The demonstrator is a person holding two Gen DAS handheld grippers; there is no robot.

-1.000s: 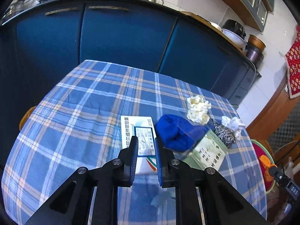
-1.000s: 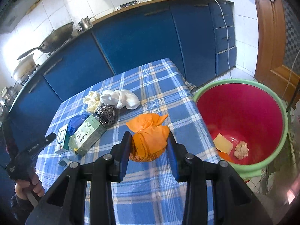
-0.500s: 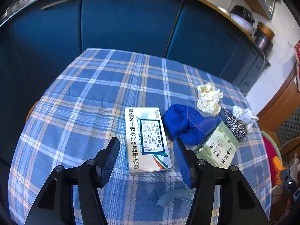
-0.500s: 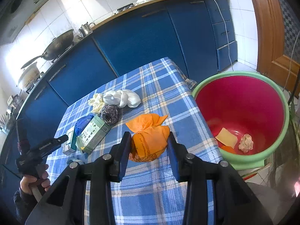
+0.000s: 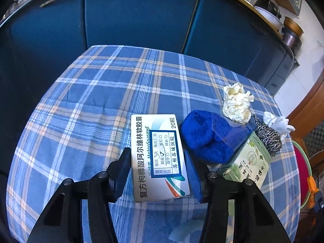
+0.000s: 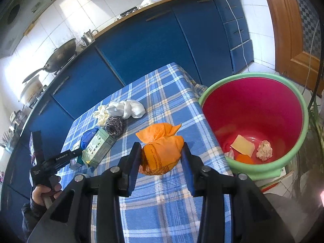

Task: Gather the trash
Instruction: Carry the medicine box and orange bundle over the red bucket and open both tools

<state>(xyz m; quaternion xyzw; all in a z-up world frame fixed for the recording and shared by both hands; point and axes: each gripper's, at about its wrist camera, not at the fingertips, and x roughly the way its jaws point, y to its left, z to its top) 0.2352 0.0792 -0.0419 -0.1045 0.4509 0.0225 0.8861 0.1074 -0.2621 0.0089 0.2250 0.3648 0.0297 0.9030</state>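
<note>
My left gripper (image 5: 161, 171) is open, its jaws on either side of the near end of a white medicine box (image 5: 158, 156) lying on the plaid tablecloth (image 5: 97, 105). Right of the box lie a blue knitted cloth (image 5: 208, 135), a green tea box (image 5: 249, 166), a steel scourer (image 5: 267, 137), a cream crumpled tissue (image 5: 237, 103) and a white wad (image 5: 278, 121). My right gripper (image 6: 162, 160) is shut on an orange bag (image 6: 162, 149) above the table, left of the red bin with a green rim (image 6: 253, 121).
The bin holds a yellow slab (image 6: 243, 147) and a crumpled tissue (image 6: 264, 152). Blue kitchen cabinets (image 5: 131, 16) stand behind the table. A wooden door (image 6: 291, 26) is at the right. A wok (image 6: 58, 58) sits on the counter.
My left gripper has opened wide and moved forward and down, so its jaws now straddle the medicine box. My right gripper still holds the orange bag and has barely moved.
</note>
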